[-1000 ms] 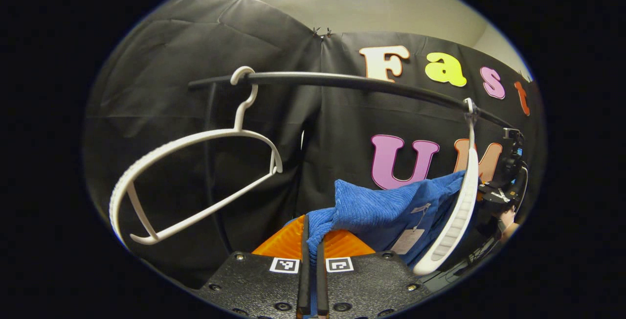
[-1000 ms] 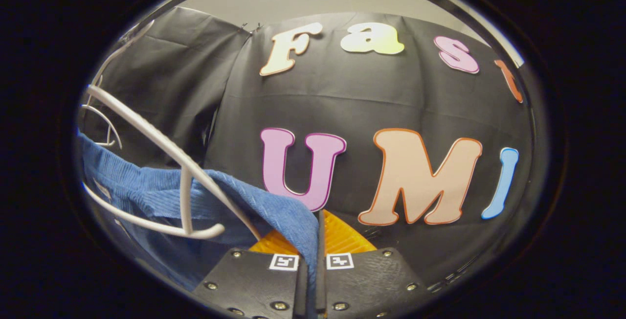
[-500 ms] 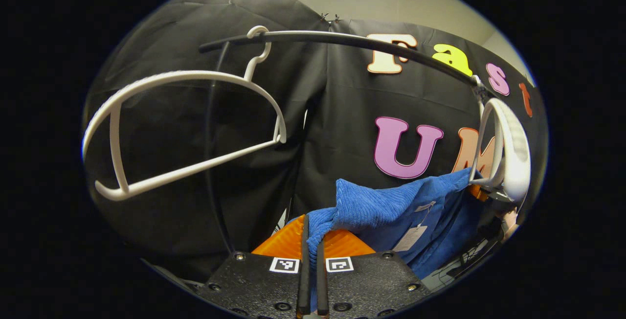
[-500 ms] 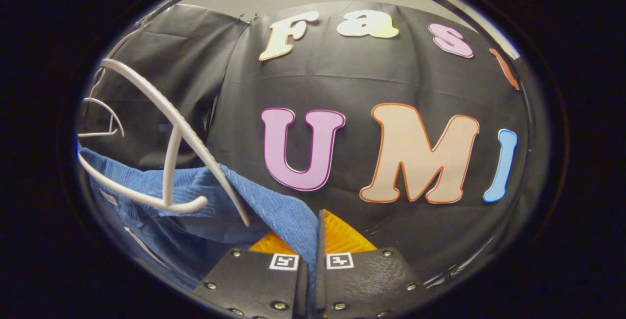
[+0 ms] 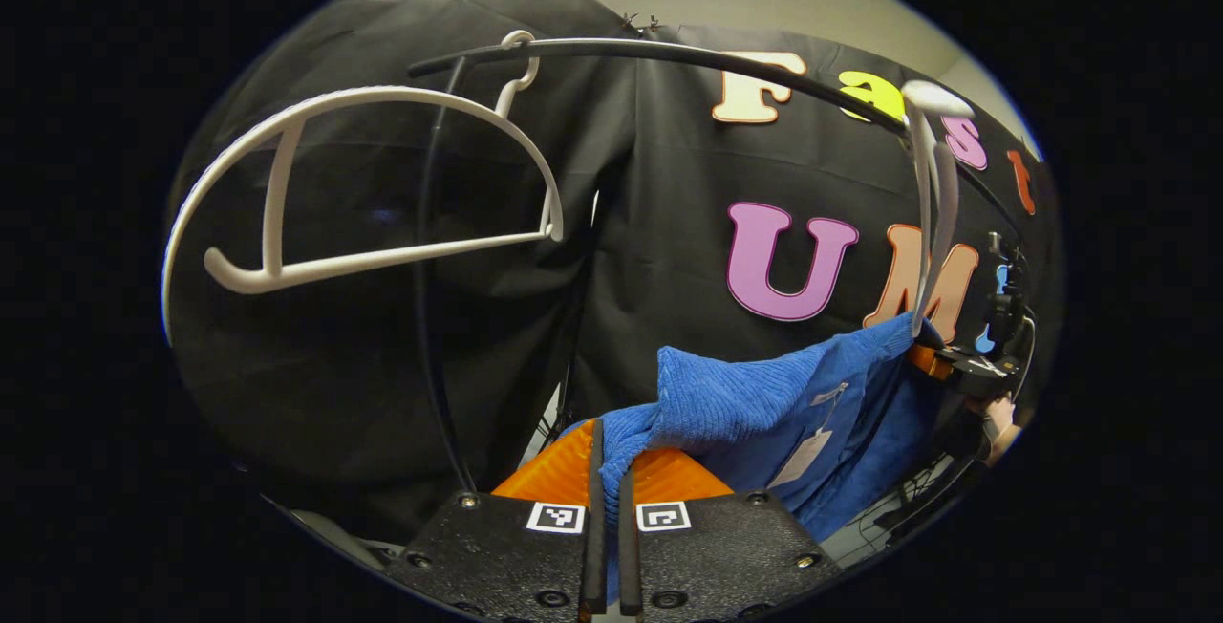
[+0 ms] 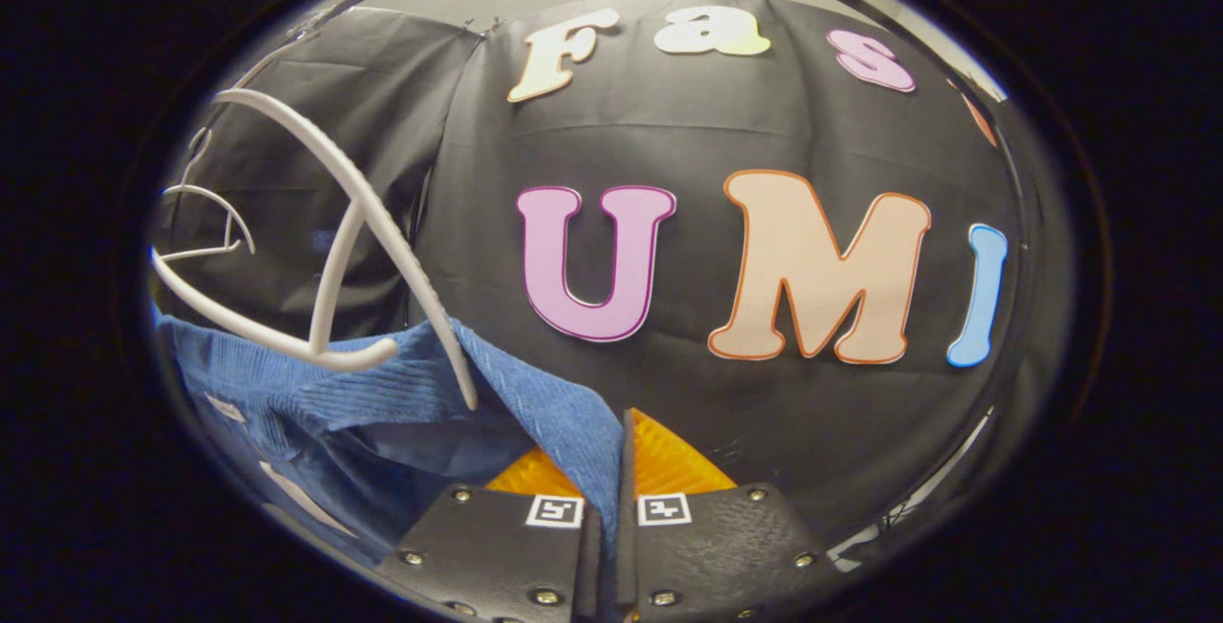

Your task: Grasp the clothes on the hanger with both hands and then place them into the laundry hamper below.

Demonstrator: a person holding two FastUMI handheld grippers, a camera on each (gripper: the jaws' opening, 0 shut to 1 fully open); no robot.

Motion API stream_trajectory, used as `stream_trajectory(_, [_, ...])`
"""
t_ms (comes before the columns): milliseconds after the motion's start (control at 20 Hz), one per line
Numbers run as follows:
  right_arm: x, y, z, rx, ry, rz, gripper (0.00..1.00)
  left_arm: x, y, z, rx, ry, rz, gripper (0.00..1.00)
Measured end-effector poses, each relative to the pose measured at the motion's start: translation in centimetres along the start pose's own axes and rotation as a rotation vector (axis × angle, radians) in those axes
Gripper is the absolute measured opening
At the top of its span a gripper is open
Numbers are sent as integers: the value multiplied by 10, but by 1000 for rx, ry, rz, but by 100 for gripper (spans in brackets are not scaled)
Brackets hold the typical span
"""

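A blue ribbed garment (image 5: 755, 403) stretches between both grippers, a paper tag dangling from it. My left gripper (image 5: 608, 470) is shut on its near corner. In the right gripper view, my right gripper (image 6: 611, 465) is shut on the other corner of the blue garment (image 6: 420, 394). The far right gripper (image 5: 975, 375) also appears at the right edge of the left gripper view, with a hand behind it. The white hanger (image 6: 354, 250) that carried the garment now hangs above the cloth, its tip still touching the fabric; in the left gripper view this hanger (image 5: 932, 203) appears edge-on.
A black rail (image 5: 688, 54) runs across the top. A second, bare white hanger (image 5: 373, 193) hangs from it at the left. Black cloth walls stand close behind. Some cables (image 5: 908, 508) lie low at the right.
Both grippers have lowered with the garment, so the rail and hangers sit higher in view. The garment has slipped down off the hanger, which has swung edge-on in the left gripper view.
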State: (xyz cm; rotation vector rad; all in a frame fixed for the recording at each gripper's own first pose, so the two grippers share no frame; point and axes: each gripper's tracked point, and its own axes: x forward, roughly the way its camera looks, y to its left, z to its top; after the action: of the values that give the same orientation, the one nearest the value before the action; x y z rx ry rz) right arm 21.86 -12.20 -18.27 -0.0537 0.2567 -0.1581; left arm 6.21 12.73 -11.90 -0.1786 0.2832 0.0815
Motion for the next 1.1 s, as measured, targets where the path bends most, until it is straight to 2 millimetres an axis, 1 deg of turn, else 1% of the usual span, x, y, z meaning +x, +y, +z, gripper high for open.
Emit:
stream_trajectory(50, [-3, 0, -4, 7, 6, -2, 7, -1, -1, -3, 1, 6, -4, 5])
stream_trajectory(100, [-5, 1, -7, 15, 12, -2, 7, -3, -2, -7, 2, 10, -6, 6])
stream_trajectory(250, [-12, 1, -19, 14, 36, -12, 8, -7, -3, -17, 7, 30, -16, 6])
stream_trajectory(300, [-15, -1, -23, 10, 45, -16, 7, -7, -4, -21, 9, 36, -18, 6])
stream_trajectory(450, [-29, 3, -48, -2, 86, -8, 7, -14, -4, -34, 7, 64, -30, 5])
stream_trajectory(600, [-44, 2, -72, -1, 123, -14, 7, -11, -6, -44, 34, 81, -27, 6])
stream_trajectory(700, [-55, 2, -85, 7, 144, -16, 7, -18, -9, -51, 51, 92, -33, 6])
stream_trajectory(850, [-68, 4, -98, 9, 163, -15, 7, -19, -21, -60, 79, 98, -65, 6])
stream_trajectory(1000, [-83, 7, -106, 12, 174, -8, 7, -26, -41, -65, 103, 101, -128, 6])
stream_trajectory(1100, [-92, 9, -107, 14, 176, -4, 7, -25, -58, -70, 123, 111, -165, 5])
